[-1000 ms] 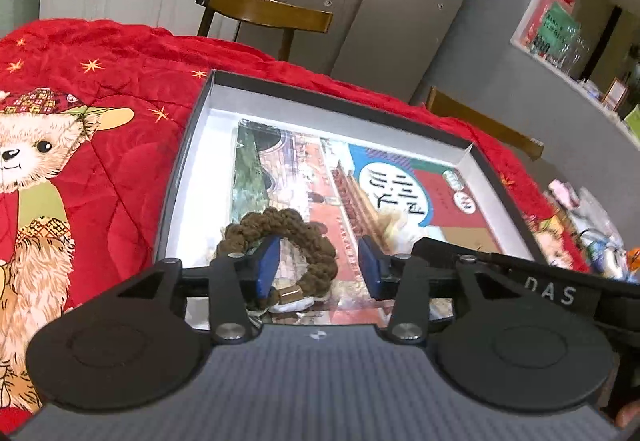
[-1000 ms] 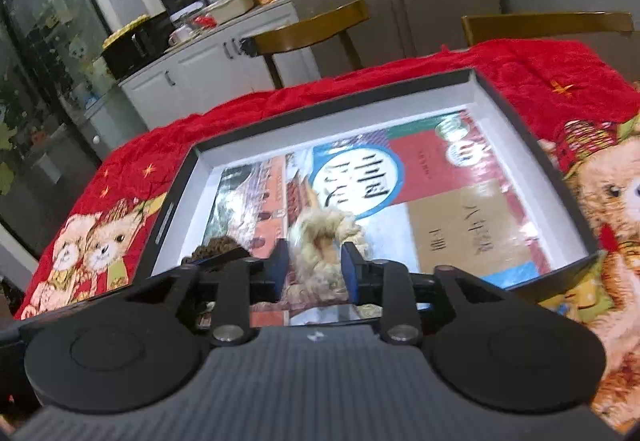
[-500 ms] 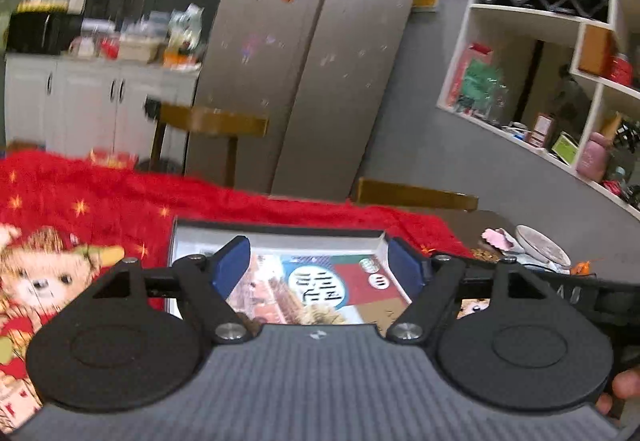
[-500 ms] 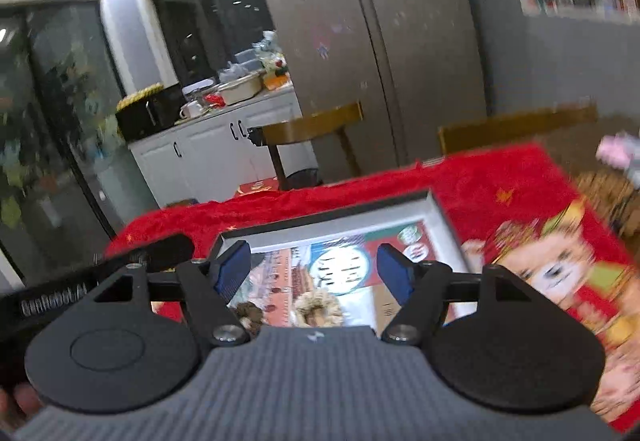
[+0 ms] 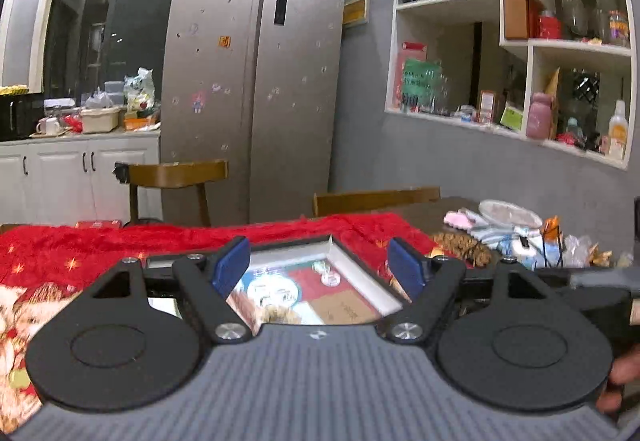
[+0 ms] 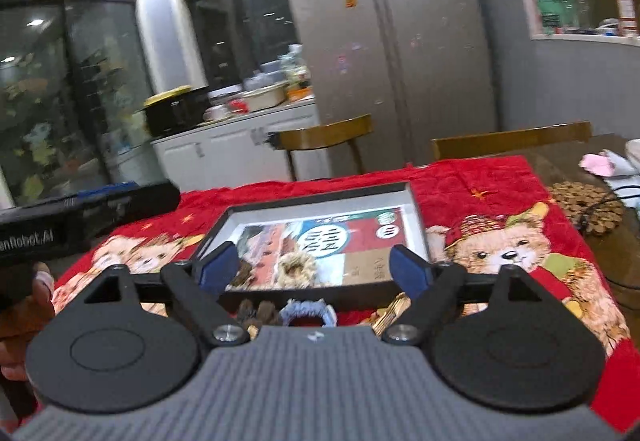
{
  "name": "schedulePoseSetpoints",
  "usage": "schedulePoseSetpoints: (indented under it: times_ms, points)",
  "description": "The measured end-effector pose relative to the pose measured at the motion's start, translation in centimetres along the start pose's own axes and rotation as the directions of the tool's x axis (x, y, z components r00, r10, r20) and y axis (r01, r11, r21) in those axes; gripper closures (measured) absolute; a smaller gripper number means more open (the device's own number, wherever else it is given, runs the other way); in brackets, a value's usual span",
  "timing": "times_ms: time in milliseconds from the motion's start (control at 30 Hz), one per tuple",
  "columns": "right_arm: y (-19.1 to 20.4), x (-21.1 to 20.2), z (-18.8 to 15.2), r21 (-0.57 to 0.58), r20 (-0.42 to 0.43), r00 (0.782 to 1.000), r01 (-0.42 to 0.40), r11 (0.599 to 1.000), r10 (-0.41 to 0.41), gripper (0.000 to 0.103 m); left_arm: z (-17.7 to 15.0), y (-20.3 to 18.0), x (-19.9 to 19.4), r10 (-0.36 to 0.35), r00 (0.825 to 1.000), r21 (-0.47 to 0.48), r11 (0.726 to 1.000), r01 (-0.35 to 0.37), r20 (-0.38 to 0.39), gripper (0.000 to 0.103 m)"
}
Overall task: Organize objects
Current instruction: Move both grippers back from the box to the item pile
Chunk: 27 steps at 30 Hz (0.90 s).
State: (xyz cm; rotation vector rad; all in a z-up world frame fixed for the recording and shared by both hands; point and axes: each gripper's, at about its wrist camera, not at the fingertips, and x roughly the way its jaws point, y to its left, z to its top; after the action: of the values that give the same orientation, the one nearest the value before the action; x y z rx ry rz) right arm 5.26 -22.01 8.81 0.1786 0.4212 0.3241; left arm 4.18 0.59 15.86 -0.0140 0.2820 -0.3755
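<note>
A shallow black box [image 6: 416, 217] with white walls lies on the red blanket, a colourful booklet covering its floor. Inside it rest a beige scrunchie [image 6: 296, 269] and a brown scrunchie [image 6: 244, 277]. My right gripper [image 6: 314, 267] hangs back from the box's near rim, its jaws opening with nothing between them. Just under it, outside the box, lie a light blue scrunchie [image 6: 306, 313] and a brown one [image 6: 260, 311]. My left gripper [image 5: 318, 267] is open and empty, raised above the box [image 5: 352, 265], where the beige scrunchie [image 5: 276, 315] shows.
The red bear-print blanket [image 6: 500, 209] covers the table. A round woven trivet [image 6: 588, 209] and cloths and wrappers [image 5: 512, 233] lie at the right end. Two wooden chairs [image 5: 176, 171] stand behind the table, before a fridge. A hand [image 6: 40, 281] holds the left gripper's black body.
Both grippers let go of their scrunchies in the box, opened wide, and drew back and upward. The brown and beige scrunchies stay in the box.
</note>
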Motion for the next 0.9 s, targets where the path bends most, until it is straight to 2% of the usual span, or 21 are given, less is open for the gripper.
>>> schedulePoseSetpoints:
  times_ms: [67,200,300,433,533,667,800,900]
  points:
    - [-0.8,-0.4,-0.7,-0.012,0.009,0.998,-0.054,0.998,0.054,0.0,-1.0,-0.3,-0.5,0.024,0.999,0.02,1.0,-0.023,-0.038,0.023]
    - [-1.8,-0.3,-2.5,-0.039,0.005,0.992,-0.123,0.992,0.123,0.0,-4.0,0.0,-0.9,0.062,0.99,0.039,0.998,-0.057,-0.129,0.023]
    - [-1.8,0.4,-3.7,-0.076,-0.041,0.986,-0.166,0.983,0.164,0.0,-6.8,0.6,-0.6,0.048,0.978,0.011,0.999,-0.046,-0.201,0.023]
    - [-1.4,1.6,-5.7,-0.12,-0.111,0.972,-0.219,0.968,0.207,0.0,-10.1,1.3,0.1,0.042,0.973,-0.009,0.999,-0.046,-0.227,0.023]
    - [-0.9,2.5,-6.9,-0.151,-0.17,0.958,-0.258,0.954,0.232,0.0,-11.7,1.2,0.9,0.039,0.958,0.012,0.999,-0.037,-0.284,0.023]
    - [-0.1,3.2,-8.1,-0.215,-0.209,0.951,-0.271,0.938,0.227,0.0,-12.9,1.5,2.0,0.036,0.944,0.01,0.999,-0.035,-0.328,0.023]
    - [0.1,4.2,-8.7,-0.246,-0.24,0.949,-0.265,0.933,0.206,0.0,-13.9,2.2,3.3,0.056,0.929,-0.01,0.998,-0.064,-0.366,0.024]
    - [-0.1,6.0,-8.8,-0.242,-0.288,0.946,-0.219,0.945,0.146,0.0,-14.1,2.8,4.1,0.078,0.922,-0.027,0.995,-0.095,-0.378,0.025]
